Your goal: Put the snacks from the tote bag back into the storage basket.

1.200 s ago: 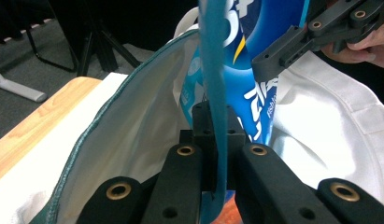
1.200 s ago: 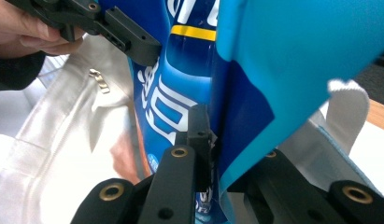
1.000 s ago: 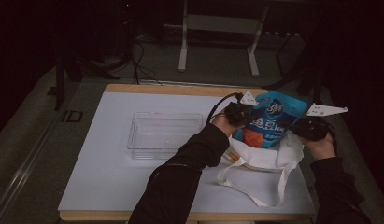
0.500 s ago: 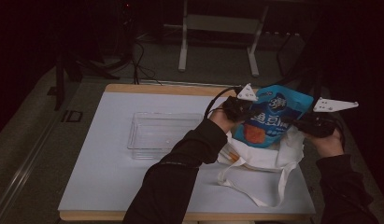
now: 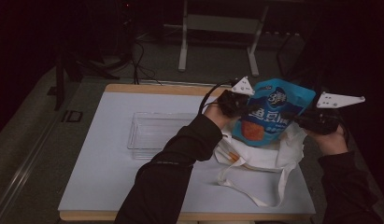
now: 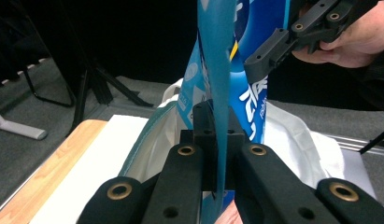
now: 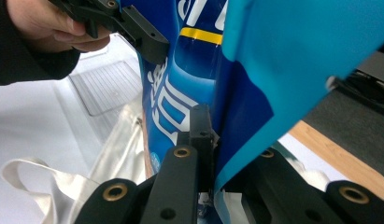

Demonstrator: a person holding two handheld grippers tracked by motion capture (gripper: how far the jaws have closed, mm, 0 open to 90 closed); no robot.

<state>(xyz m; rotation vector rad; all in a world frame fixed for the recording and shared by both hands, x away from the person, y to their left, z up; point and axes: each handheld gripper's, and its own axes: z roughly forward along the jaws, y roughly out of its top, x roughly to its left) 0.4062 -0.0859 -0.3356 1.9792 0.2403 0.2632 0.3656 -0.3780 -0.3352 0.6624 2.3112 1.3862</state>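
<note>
Two tongs share one load: the left tongs (image 5: 240,103) are clenched on the left edge of a blue snack pouch (image 5: 269,114), and the right tongs (image 5: 305,119) are clenched on its right edge. The left gripper view shows that pair's jaws closed on a thin fold of the pouch's film (image 6: 216,93), with the other tongs (image 6: 292,39) gripping farther off. The right gripper view shows the same from the other side: black jaws pinched on the blue film (image 7: 236,116), the left tongs (image 7: 133,32) biting the far edge.

The pouch hangs upright in the air between the two hands, above the open mouth of a white cloth tote bag (image 5: 259,158) that lies slumped on the table (image 5: 105,186). Whether its lower edge touches the cloth cannot be told.

By its look the pouch should be light, its film glossy and likely slick, crinkling instead of holding its shape. The contents are probably brittle, so the belly is a poor place to squeeze. The flat sealed side margins, where both tongs now sit, seem the safest hold: the film is doubled there and nothing inside gets crushed. With a grip that narrow it could twist or slide free if one side lets go first.

Count: one pouch, one tote bag with long limp handles, and one clear plastic tray (image 5: 157,133), seemingly empty, standing well left of the bag.
</note>
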